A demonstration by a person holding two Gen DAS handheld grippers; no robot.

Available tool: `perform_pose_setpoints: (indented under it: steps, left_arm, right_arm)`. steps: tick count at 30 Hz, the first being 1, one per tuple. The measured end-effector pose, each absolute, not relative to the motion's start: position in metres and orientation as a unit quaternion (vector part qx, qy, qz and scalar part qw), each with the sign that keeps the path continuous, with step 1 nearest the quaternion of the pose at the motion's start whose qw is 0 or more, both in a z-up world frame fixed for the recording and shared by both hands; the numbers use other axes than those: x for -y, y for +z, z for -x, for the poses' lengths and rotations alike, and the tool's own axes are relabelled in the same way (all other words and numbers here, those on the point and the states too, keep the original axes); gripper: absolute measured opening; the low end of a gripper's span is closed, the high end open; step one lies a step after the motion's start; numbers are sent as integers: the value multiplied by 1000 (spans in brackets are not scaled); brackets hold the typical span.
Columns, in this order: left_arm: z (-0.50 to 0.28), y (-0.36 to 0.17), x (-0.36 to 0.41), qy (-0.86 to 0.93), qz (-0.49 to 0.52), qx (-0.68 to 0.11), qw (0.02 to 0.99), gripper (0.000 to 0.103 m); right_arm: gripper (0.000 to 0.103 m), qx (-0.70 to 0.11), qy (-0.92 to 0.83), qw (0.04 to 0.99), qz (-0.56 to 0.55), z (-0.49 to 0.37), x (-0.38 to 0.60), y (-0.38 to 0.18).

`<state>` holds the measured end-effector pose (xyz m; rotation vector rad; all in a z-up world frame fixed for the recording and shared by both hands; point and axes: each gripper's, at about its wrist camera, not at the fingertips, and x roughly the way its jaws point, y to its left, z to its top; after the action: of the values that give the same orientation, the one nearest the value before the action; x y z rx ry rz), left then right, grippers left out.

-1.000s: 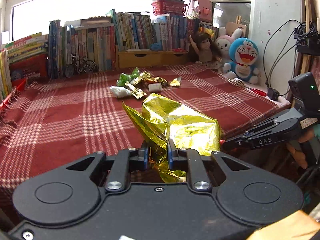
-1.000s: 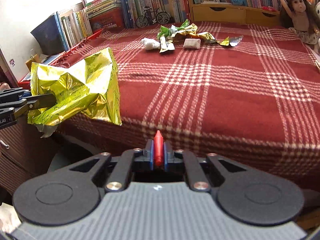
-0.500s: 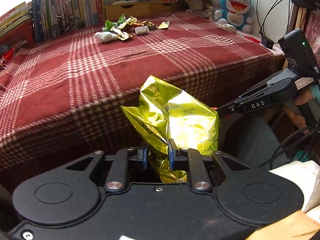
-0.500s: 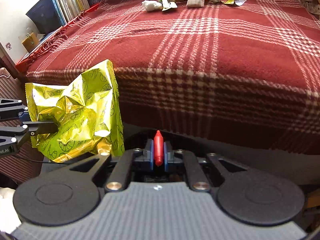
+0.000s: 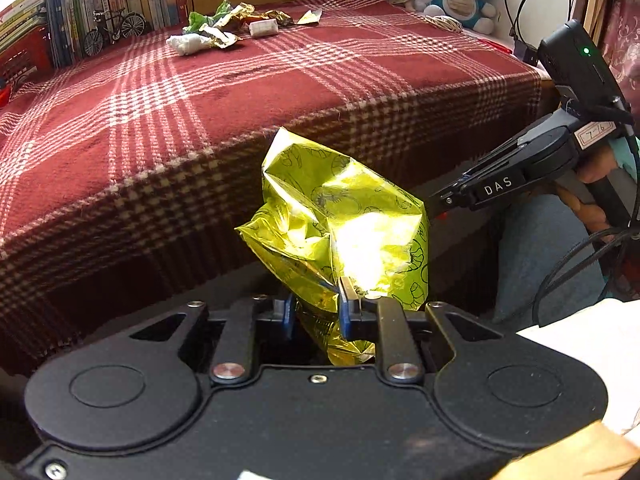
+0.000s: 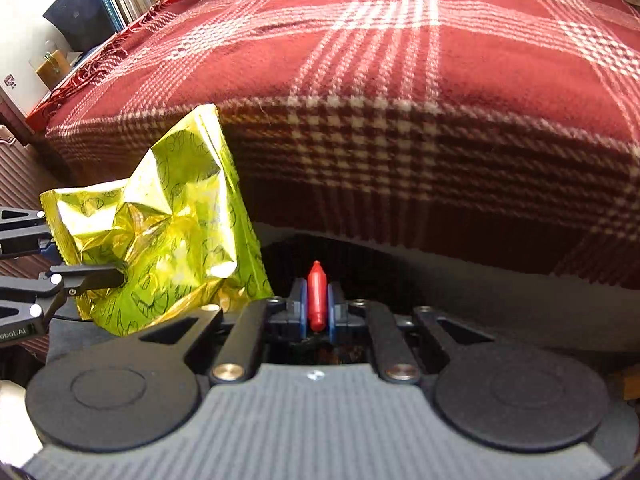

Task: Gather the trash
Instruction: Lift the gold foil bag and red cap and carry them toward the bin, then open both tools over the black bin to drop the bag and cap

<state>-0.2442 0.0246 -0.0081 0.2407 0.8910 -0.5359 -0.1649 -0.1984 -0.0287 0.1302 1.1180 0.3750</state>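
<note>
The plaid blanket [image 5: 248, 92] covers the bed, with a heap of trash [image 5: 236, 26] far back by the books. Both grippers tilt steeply downward in front of the blanket's hanging edge. The left gripper [image 5: 314, 312] has its jaws nearly closed, clamping the crumpled yellow foil bag [image 5: 340, 220] in mid-air. Beside it, the right gripper [image 6: 316, 312] pinches a small red piece [image 6: 316, 296], jaws almost together.

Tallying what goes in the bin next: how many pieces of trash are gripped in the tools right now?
2. A yellow foil bag is pinched in the left tool; a small red piece is pinched in the right tool.
</note>
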Motion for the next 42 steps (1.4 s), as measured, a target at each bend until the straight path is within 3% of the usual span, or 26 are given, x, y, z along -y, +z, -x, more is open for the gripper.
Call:
perform_pose_setpoints:
  steps: [25,32,35,37,39,42]
  left_arm:
    - [189,-81,7,-208,-109,-514,825,18]
    - [175,-91,16,-201,-102,-527,820,20]
    - [173,-93,14,-199,-99,-525,821,27]
    - [172,-92,14,-198,-98,-524,823,39]
    - [171,-89,13,-197,-99,-522,824,42]
    - [171,-86,13,-196,-98,-519,826,48]
  right_arm:
    - [15,-543,171,820,-67,147,195,-47]
    - [20,-548,171,816,-67,144,192,-52]
    - [21,-547,173,816,-67,144,193,-52]
    - [22,-546,175,817,-66,145,193,-52]
    - [37,-545,176,817,-65,143,192,-52]
    - [41,-544,178,817,-63,143,191,-51]
